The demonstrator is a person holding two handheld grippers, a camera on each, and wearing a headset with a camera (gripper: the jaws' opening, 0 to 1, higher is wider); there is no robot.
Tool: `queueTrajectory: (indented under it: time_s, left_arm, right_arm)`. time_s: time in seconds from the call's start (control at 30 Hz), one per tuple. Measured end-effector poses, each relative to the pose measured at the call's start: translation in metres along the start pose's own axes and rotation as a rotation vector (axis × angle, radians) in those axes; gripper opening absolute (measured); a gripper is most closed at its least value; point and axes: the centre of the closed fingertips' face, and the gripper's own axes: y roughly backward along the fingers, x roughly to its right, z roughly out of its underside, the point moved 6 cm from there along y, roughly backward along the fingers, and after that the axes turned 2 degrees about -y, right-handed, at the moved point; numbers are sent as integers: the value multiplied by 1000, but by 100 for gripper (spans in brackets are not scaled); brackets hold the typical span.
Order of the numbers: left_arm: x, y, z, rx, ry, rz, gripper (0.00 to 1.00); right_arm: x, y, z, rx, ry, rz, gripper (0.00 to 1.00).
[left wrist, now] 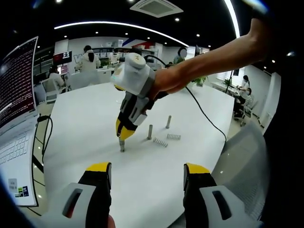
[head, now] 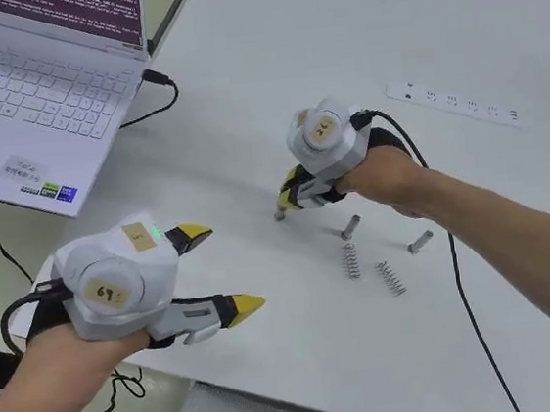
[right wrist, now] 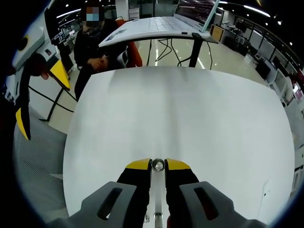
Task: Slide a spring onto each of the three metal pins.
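— Position of the pins?
— Noted upright on the white table [head: 268, 49]: first pin [head: 280, 214] directly beneath the tips of the right gripper [left wrist: 122, 133], then second pin [head: 351, 226] and third pin [head: 421, 242] near by to one side, both bare.

— Springs?
— Counted two lying flat and loose: one spring [head: 352, 260] just beside the second pin, other spring [head: 391, 276] near the third pin. Judged the third spring [right wrist: 158, 165] to be the small metal ring seen end-on between the right jaws. Cannot confirm spring rather than pin top.

— Tool state?
— Right gripper: closed to a narrow slit, pinching that ring, pointed down at the first pin. Left gripper [left wrist: 147, 168]: spread wide, holding nothing, hovering by the near edge of the table, well apart from the parts.

— Step in hand?
— Judged as the first of three: threading the held coil over the first pin. Not yet seen seated.

— Next move?
— Keep the coil in line with the pin and lower until bottomed. Ease the jaws apart without tipping the pin. Then fetch a loose spring for a bare pin.

— Surroundings?
— Recorded a laptop [head: 45, 73] at the far left and a power strip [head: 456, 104] at the far right, both well apart from the work.
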Motion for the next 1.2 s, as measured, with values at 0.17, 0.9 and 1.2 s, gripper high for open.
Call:
queueTrajectory:
  time_s: [0.17,0.9,1.2]
  left_arm:
    - [1,-2,-4,1,-6,5,58]
    - [1,-4,-5,-11,-8,8,58]
    - [1,-3,-4,-15,-10,7,59]
  right_arm:
    - [0,-5,4,-13,6,-6,8]
    - [-2,-11,10,-12,9,-12,14]
    - [-6,2,13,10,-3,-2,23]
